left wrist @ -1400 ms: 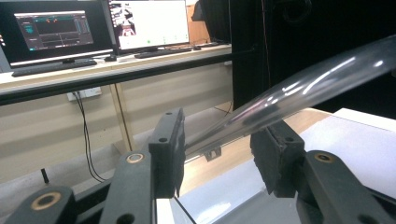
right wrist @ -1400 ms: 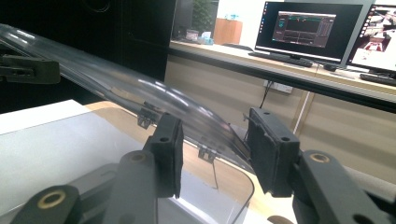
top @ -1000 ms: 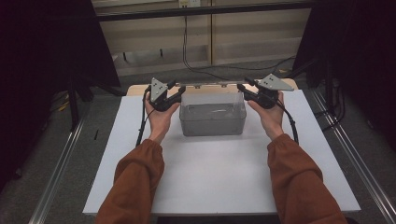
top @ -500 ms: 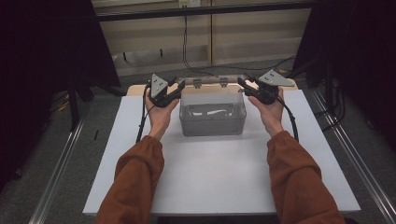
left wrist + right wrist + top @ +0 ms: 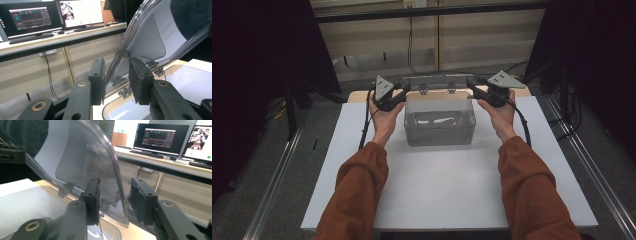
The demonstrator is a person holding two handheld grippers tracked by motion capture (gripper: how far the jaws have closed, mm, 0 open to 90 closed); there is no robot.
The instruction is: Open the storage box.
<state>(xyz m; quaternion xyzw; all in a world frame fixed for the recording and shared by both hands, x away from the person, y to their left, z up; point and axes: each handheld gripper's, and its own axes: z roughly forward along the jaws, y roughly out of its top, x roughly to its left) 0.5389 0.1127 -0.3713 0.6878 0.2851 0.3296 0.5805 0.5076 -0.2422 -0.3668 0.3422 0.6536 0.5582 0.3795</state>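
Lifting the hinged lid (image 5: 439, 81) of the clear plastic box (image 5: 440, 120) appears to be the step in hand, judging from how both grippers sit at its upper corners. In the high view the box stands at the centre of the frame, on the far half of the white table (image 5: 447, 180), with the lid raised to about upright along the box's far edge. The left gripper (image 5: 398, 93) is at the lid's left end, the right gripper (image 5: 474, 89) at its right end.

In the left gripper view the jaws stand apart with the lid's curved clear edge (image 5: 120, 57) running up through the gap between them; neither pad visibly presses it, so this claw is open around the edge rather than clamped. In the right gripper view the same holds: the lid's rounded corner (image 5: 110, 185) sits between parted jaws, nearer the left pad, with a gap on the other side.

To do this well, I judge both hands should travel together at an even pace, so the lid swings on its hinges (image 5: 125, 92) without twisting. Closing lightly before pushing further would keep the slippery edge from sliding out. The box is light and unheld, so a hard push could tip or skid it away.
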